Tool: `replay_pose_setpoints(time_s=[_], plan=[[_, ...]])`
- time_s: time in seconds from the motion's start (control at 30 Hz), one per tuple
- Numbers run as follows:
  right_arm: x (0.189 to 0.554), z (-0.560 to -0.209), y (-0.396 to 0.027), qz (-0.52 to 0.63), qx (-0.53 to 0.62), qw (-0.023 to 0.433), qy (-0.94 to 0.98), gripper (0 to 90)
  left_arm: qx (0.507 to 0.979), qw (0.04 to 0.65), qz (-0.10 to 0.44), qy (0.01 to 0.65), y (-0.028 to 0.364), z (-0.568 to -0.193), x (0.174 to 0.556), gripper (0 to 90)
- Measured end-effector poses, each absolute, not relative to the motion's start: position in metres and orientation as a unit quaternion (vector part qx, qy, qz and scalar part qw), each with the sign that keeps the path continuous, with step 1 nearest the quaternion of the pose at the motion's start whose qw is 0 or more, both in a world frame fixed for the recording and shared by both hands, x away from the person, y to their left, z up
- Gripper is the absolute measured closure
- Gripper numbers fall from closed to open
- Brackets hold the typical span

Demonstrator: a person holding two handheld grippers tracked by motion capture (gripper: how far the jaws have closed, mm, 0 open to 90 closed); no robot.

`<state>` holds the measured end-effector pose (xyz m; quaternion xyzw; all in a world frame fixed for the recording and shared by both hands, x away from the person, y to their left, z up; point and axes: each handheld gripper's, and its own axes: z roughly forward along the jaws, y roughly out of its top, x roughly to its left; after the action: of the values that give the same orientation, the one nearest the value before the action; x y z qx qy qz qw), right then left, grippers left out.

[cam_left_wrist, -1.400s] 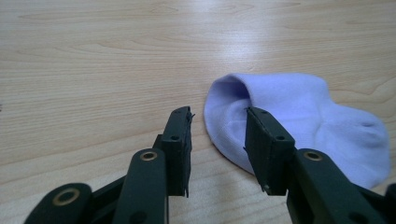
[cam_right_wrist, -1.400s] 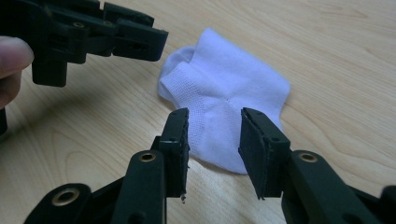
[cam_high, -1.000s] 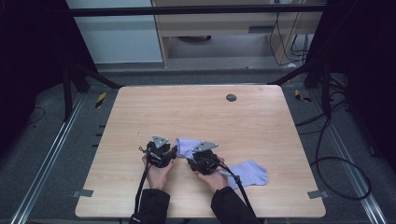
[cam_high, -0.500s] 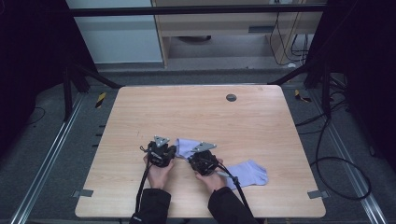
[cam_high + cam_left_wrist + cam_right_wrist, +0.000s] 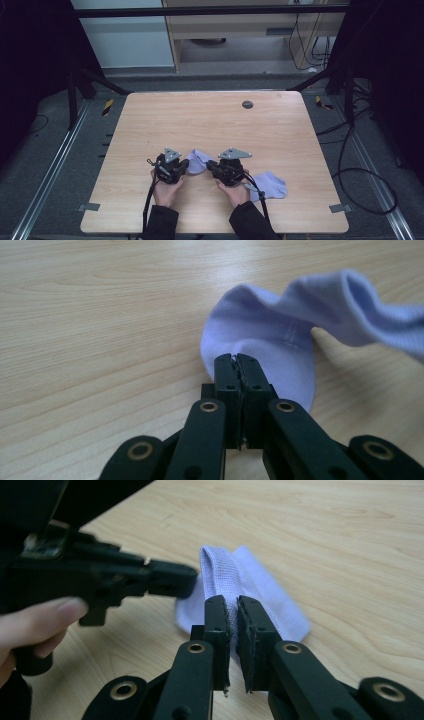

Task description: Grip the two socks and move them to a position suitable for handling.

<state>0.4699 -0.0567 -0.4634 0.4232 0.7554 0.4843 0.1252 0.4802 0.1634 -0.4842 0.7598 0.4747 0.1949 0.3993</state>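
My left gripper (image 5: 236, 359) had its jaws pressed together on the edge of a lilac sock (image 5: 270, 340); in the left gripper view the black pads met with only a thin fold of cloth between them, and the sock spread out beyond the tips and rose in a loose wave toward the right. Those jaws had just been closing, with the sock's edge between them. My right gripper (image 5: 233, 602) pinched the same sock (image 5: 250, 587) at its ribbed edge; a narrow slit remained between the pads, and the knit ran up through it. Its jaws too had just been closing on the cloth. In the right gripper view the left gripper (image 5: 165, 582) reached in from the left and met the sock just beside my own tips, with a hand (image 5: 35, 625) around its body.

From the high view, the left gripper (image 5: 186, 166) and the right gripper (image 5: 210, 165) pointed at each other over the near part of the wooden table (image 5: 210, 120), with the sock (image 5: 198, 159) bunched between them. A second lilac sock (image 5: 270, 184) lay flat on the table just right of my right hand (image 5: 235, 192).

Compared with a second earlier, both grippers sat at nearly the same spot on the table, the held sock looked more gathered up between the tips, and the second sock had not shifted.
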Motion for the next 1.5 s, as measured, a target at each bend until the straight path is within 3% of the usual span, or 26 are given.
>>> replay_pose_setpoints(time_s=[0.4,0.63,0.87,1.1,1.3,1.5], plan=[[0.487,-0.456,-0.074,0.465,0.468,0.146,0.737,83.5,0.776,0.377,0.192,0.468,0.173,-0.485,0.466,88.1],[0.503,-0.470,-0.072,0.416,0.475,0.186,0.753,83.5,0.775,0.369,0.197,0.473,0.175,-0.488,0.467,88.1],[0.507,-0.477,-0.074,0.399,0.483,0.191,0.756,82.0,0.774,0.363,0.207,0.476,0.176,-0.488,0.468,87.8],[0.504,-0.476,-0.081,0.393,0.466,0.207,0.766,66.0,0.753,0.377,0.224,0.490,0.180,-0.485,0.462,73.3],[0.500,-0.483,-0.090,0.380,0.463,0.194,0.777,65.6,0.744,0.375,0.213,0.511,0.182,-0.488,0.456,68.2],[0.500,-0.494,-0.094,0.361,0.467,0.178,0.787,69.3,0.749,0.358,0.202,0.520,0.178,-0.494,0.456,70.0]])
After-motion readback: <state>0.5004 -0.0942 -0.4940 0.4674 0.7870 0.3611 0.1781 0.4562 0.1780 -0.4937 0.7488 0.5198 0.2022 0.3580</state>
